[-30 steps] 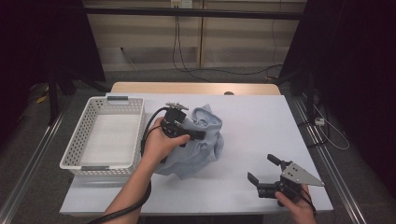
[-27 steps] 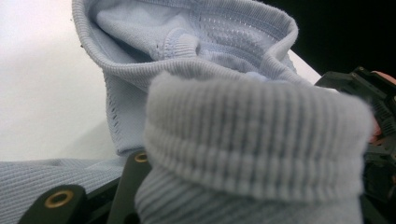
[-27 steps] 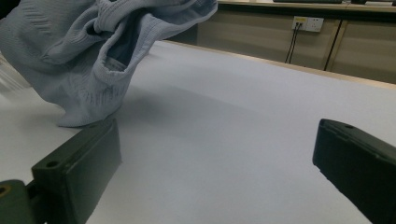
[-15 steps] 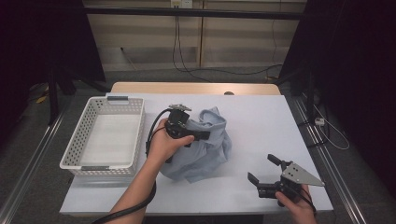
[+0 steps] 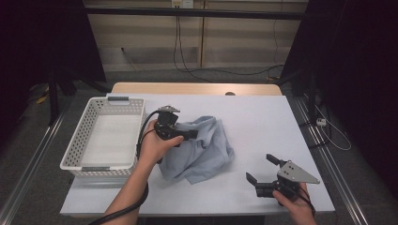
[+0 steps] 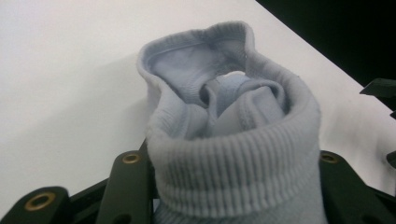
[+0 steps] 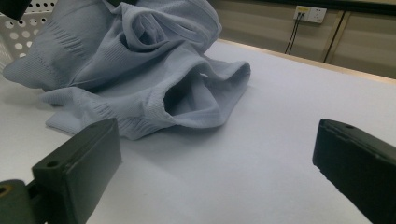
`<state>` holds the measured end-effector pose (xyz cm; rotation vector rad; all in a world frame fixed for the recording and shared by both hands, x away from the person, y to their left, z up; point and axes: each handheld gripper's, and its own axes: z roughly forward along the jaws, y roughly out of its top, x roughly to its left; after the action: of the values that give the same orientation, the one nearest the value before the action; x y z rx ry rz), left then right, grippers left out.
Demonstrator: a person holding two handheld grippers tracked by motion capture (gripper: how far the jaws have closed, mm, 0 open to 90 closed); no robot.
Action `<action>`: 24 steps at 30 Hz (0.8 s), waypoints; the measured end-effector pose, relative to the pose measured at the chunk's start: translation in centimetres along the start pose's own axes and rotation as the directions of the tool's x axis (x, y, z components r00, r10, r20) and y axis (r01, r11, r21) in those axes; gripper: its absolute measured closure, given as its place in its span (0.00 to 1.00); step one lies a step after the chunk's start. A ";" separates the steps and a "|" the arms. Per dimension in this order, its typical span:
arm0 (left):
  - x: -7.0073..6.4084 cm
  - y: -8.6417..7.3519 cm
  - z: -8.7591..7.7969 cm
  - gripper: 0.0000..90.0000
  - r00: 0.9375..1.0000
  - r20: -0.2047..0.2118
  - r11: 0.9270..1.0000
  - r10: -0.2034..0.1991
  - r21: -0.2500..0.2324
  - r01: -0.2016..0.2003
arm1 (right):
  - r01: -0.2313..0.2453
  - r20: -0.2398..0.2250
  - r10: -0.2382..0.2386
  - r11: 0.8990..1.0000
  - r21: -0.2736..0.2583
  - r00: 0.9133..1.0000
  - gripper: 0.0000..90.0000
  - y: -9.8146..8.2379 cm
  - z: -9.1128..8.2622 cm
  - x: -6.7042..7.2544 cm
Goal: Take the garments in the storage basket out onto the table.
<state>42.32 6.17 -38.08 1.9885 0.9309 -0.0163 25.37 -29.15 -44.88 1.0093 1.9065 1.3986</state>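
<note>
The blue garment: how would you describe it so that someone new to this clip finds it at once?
On the white table, just right of the white basket, lies a crumpled pale blue garment with ribbed edges. The left gripper has a ribbed fold between its jaws. It is the one soft, blue thing there; the right gripper stands apart, open.

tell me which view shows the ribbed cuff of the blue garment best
The left gripper view: the ribbed cuff sits close up between that gripper's jaws, every rib clear. The right gripper view shows the blue garment crumpled with another ribbed opening. The high view shows it as a small heap.
</note>
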 end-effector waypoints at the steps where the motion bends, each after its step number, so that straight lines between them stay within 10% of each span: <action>1: 0.1 0.0 -0.1 0.59 1.000 -0.005 1.000 0.004 0.001 -0.004 | 0.000 0.000 0.000 1.000 0.000 1.000 0.01 0.0 0.0 0.0; 24: 1.2 -0.3 -1.7 0.59 0.999 -0.046 1.000 0.006 -0.013 -0.007 | 0.004 -0.018 -0.003 0.999 0.052 1.000 0.02 1.6 3.5 0.8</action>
<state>42.46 8.22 -37.72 1.9868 0.9516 0.0394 28.09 -26.40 -44.35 1.0203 1.9660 1.3665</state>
